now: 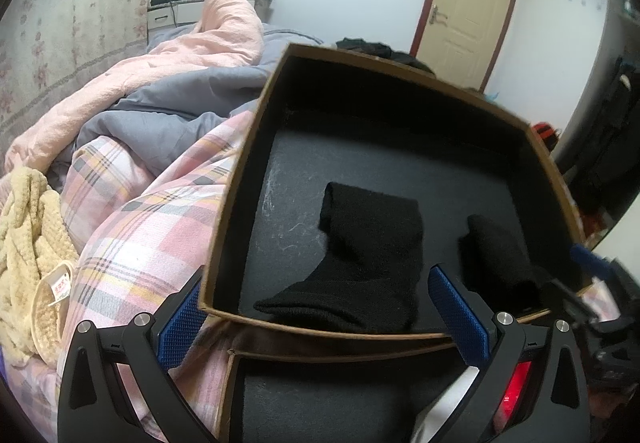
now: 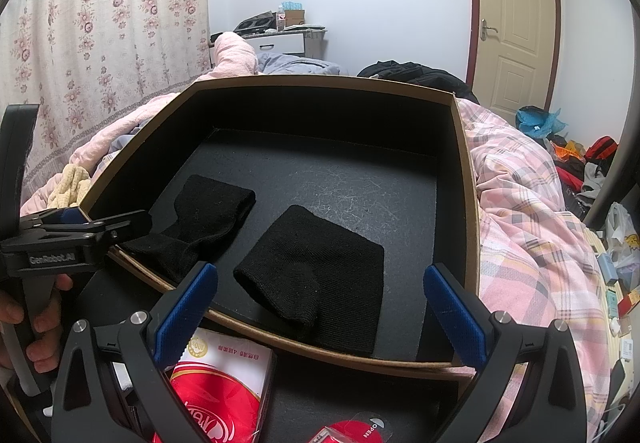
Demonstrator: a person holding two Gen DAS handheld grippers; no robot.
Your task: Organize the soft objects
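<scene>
Left hand-held gripper (image 1: 320,313): jaws wide apart, empty, straddling near rim of black-lined box (image 1: 256,147). Folded black sock (image 1: 360,263) on box floor, centre. Second black sock (image 1: 496,259) at 3 o'clock, apart. Plaid quilt (image 1: 132,227) at 9 o'clock; cream knit (image 1: 28,243) beyond.

White plaster walls (image 2: 380,3); floral pink curtain (image 2: 100,23) upper left; cream panelled door (image 2: 516,23) upper right; bed's pink plaid quilt (image 2: 528,227) right; white drawer cabinet (image 2: 280,43) far centre.

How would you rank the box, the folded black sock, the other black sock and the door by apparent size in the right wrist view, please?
1. Box, clearly largest.
2. Door, though far away.
3. Folded black sock.
4. Other black sock, partly hidden; close to the folded one, so unsure.
</scene>
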